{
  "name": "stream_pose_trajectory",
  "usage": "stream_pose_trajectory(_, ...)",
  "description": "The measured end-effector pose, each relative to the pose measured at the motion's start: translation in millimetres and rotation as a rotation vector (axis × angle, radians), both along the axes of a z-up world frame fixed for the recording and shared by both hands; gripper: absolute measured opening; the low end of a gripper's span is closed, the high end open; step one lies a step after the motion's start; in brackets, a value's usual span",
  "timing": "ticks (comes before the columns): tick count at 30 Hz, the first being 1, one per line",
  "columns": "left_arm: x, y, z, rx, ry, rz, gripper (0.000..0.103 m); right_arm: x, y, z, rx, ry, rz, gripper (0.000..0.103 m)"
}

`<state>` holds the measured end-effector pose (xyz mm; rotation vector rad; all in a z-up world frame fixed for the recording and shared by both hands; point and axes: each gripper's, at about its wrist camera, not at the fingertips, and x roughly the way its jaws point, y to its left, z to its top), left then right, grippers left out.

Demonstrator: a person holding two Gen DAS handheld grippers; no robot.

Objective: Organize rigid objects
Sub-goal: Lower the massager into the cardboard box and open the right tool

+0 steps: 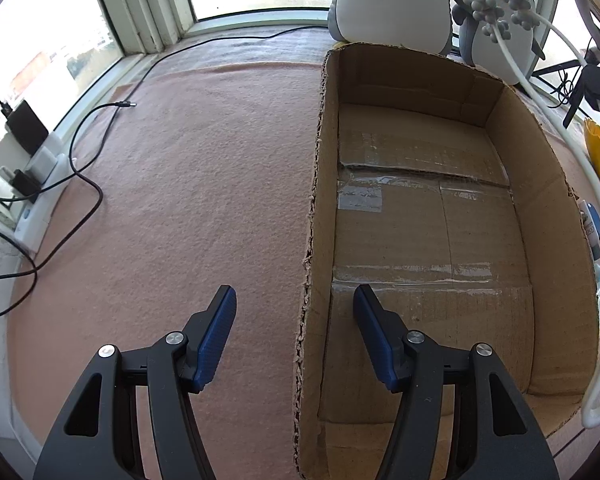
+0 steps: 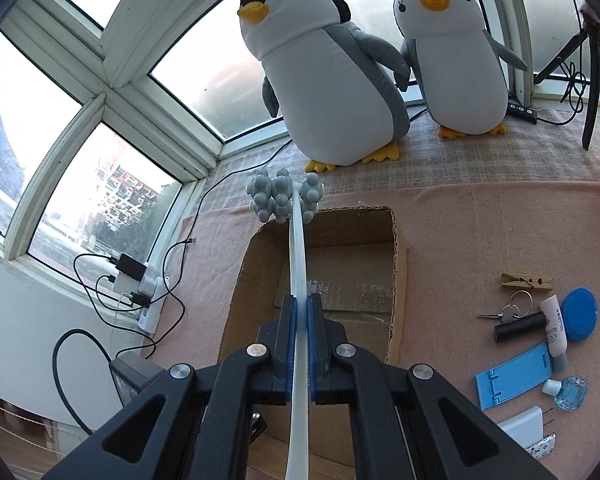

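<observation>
1. Right up close, the right tongs [image 2: 300, 312] are pinched tight on the thin white handle of a long massage roller [image 2: 298, 248]. The grip sits around mid-handle, I'd judge so the long stick balances rather than droops.
2. The roller's knobbly grey head [image 2: 284, 198] pokes out ahead, in the air above the far rim of the cardboard box [image 2: 400, 240], with the handle running over the box's open mouth. That looks like a carry lined up for a drop inside.
3. From the left wrist view, the left tongs [image 1: 294, 300] stand wide apart with nothing between them, straddling the box's torn left wall [image 1: 312, 216], one finger inside and one outside. They are not pressing on it; I read that as waiting, or getting set to steady the box.
4. The box sits open-topped on the pink blanket [image 1: 188, 184] that covers the tabletop, its floor bare so far, nearer the window edge than the small items.
5. Well off to the box's right wait the rest: a clothespin [image 2: 526, 281], keys [image 2: 508, 313], a black cylinder [image 2: 518, 327], a small tube [image 2: 553, 326], a blue lid [image 2: 579, 314] and a blue phone stand [image 2: 512, 376].
6. Two plush penguins [image 2: 332, 68] stand along the window edge behind the box. Being soft, they are probably not part of this sort.
</observation>
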<state>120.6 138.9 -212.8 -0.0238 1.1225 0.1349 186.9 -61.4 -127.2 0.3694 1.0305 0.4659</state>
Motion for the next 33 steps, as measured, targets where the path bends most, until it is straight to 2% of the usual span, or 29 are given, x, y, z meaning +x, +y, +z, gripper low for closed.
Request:
stream_pose_trajectory(5, 0, -1, -1, -0.005, -0.002, 0.006, 0.061, 4, 14, -21, -0.044, 0.028, 0.019, 0.005)
stream_pose_trajectory(13, 0, -1, -1, -0.003, -0.001, 0.006, 0.061, 9, 23, -33, -0.073, 0.050, 0.065, 0.004)
stream_pose_trajectory(16, 1, -1, -1, 0.001, -0.002, 0.005, 0.061, 6, 28, -30, -0.100, 0.038, 0.085, 0.005)
stream_pose_trajectory(21, 1, -1, 0, 0.002, -0.002, 0.005, 0.061, -3, 24, -22, -0.109, 0.016, 0.093, 0.015)
stream_pose_trajectory(24, 2, -1, -1, 0.006, -0.003, 0.006, 0.061, -11, 16, -16, -0.124, -0.009, 0.100, 0.017)
stream_pose_trajectory(33, 2, -3, -1, 0.022, -0.001, -0.003, 0.061, -44, -39, 9, -0.136, -0.068, 0.047, 0.019)
